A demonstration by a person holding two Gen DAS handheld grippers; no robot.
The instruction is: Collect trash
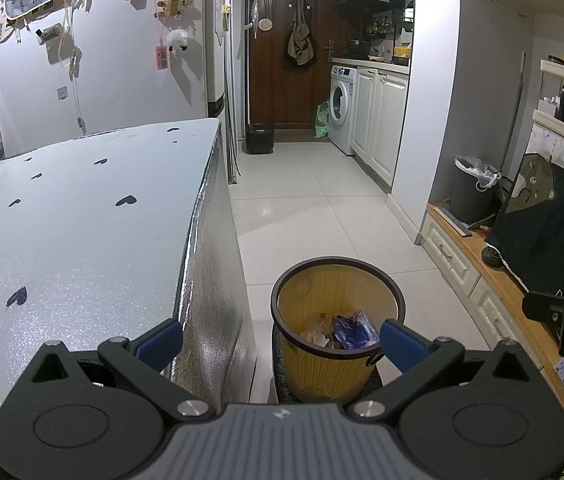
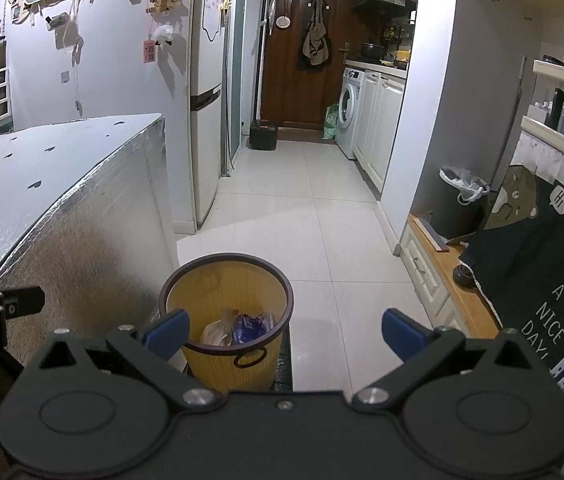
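Hovering above the yellow wastebasket (image 1: 338, 320), the left gripper (image 1: 279, 340) and right gripper (image 2: 284, 330) both hang with blue pads spread wide, holding nothing. Crumpled pale wrappers (image 2: 215, 333) and a blue packet (image 1: 352, 330) lie at the bottom of the basket, which stands on the tiled floor (image 2: 322, 220) just beside the silver-covered table (image 1: 81, 220). With no loose trash visible on the table, the sound move appears to be scanning the room beyond before reaching anywhere. A dark lined bin (image 1: 474, 188) stands farther off by the wall.
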